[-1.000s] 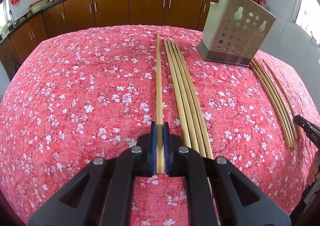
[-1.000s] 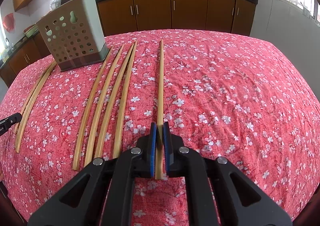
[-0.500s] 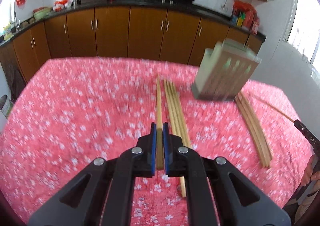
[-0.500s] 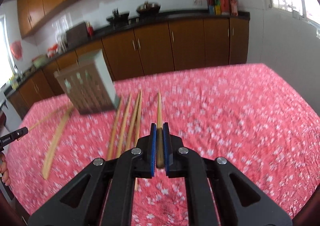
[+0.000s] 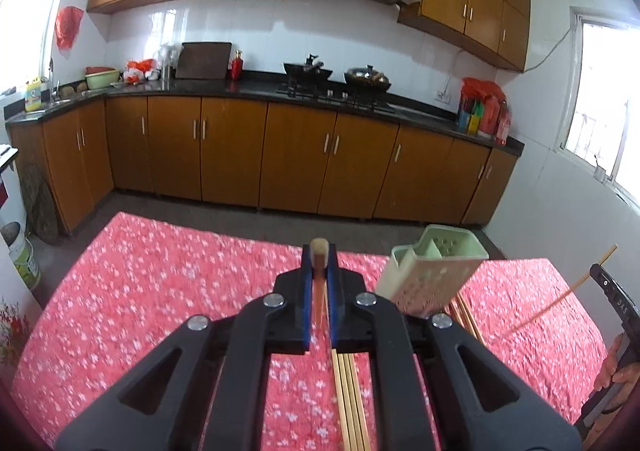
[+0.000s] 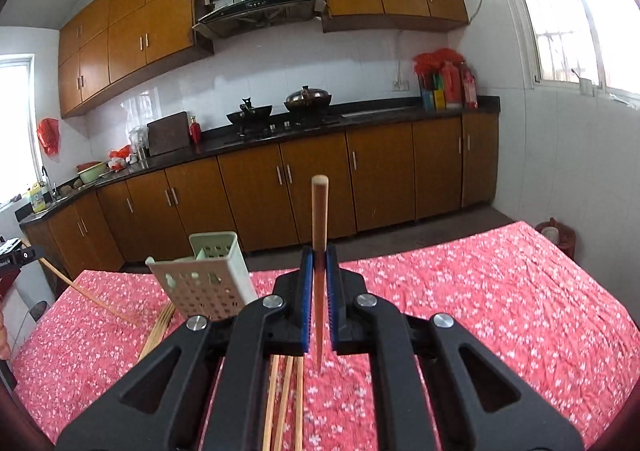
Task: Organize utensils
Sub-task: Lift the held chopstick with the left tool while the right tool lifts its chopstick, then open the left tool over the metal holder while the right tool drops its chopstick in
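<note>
My left gripper (image 5: 319, 263) is shut on a wooden chopstick (image 5: 319, 251), held high above the red floral table (image 5: 160, 283) and pointing away from the camera. My right gripper (image 6: 319, 267) is shut on another chopstick (image 6: 319, 219), also lifted. The pale green perforated utensil holder (image 5: 432, 271) stands on the table right of my left gripper; in the right wrist view the holder (image 6: 204, 279) stands to the left. Several loose chopsticks (image 5: 350, 391) lie on the cloth below my left gripper, and more chopsticks (image 6: 284, 399) lie below my right gripper.
Brown kitchen cabinets (image 5: 280, 155) and a black counter with woks stand beyond the table's far edge. The other gripper with its chopstick (image 5: 560, 299) shows at the right rim of the left wrist view. A red bin (image 6: 556, 239) stands by the right wall.
Both grippers have lifted their chopsticks off the table and tilted up. The table has dropped low in both views and the kitchen wall fills them.
</note>
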Demonstrator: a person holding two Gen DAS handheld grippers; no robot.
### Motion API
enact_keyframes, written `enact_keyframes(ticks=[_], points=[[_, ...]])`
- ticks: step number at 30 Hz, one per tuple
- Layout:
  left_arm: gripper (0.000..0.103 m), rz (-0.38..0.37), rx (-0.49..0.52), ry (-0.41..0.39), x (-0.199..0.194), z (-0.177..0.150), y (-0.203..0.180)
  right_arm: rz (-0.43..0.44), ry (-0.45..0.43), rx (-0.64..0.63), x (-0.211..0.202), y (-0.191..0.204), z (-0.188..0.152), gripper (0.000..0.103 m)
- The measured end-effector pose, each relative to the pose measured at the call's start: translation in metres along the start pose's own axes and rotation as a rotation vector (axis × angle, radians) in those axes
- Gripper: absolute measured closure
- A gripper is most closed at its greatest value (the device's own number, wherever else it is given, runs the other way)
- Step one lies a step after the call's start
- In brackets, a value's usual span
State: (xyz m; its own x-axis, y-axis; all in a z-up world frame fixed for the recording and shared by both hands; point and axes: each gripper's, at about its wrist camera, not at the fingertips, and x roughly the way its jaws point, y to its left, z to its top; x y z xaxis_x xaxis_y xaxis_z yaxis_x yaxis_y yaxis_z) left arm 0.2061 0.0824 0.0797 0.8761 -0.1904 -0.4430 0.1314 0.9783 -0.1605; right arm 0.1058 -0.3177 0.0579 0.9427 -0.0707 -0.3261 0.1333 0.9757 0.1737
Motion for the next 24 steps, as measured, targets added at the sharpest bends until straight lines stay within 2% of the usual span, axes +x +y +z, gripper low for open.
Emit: enact_keyframes(ticks=[6, 12, 15, 19, 21, 24], points=[[0.096, 0.043, 0.015, -0.031, 0.000, 0.023, 0.008, -0.012, -0.024, -0.011, 0.002, 0.003, 0.018, 0.096], [0.096, 0.061, 0.006, -0.105, -0.013, 0.067, 0.003, 0.061, -0.123, 0.007, -0.012, 0.017, 0.063, 0.096], [0.096, 0.031, -0.005, -0.181, -0.029, 0.100, -0.014, 0.129, -0.205, 0.046, -0.022, 0.029, 0.091, 0.096], [0.096, -0.028, -0.048, -0.286, -0.049, 0.142, -0.040, 0.199, -0.266, 0.092, -0.022, 0.042, 0.112, 0.096], [0.096, -0.064, -0.062, -0.320, -0.054, 0.156, -0.054, 0.213, -0.277, 0.089, -0.013, 0.051, 0.115, 0.096], [0.096, -0.108, -0.056, -0.321, -0.052, 0.164, -0.077, 0.212, -0.269, 0.071, 0.002, 0.061, 0.110, 0.096]])
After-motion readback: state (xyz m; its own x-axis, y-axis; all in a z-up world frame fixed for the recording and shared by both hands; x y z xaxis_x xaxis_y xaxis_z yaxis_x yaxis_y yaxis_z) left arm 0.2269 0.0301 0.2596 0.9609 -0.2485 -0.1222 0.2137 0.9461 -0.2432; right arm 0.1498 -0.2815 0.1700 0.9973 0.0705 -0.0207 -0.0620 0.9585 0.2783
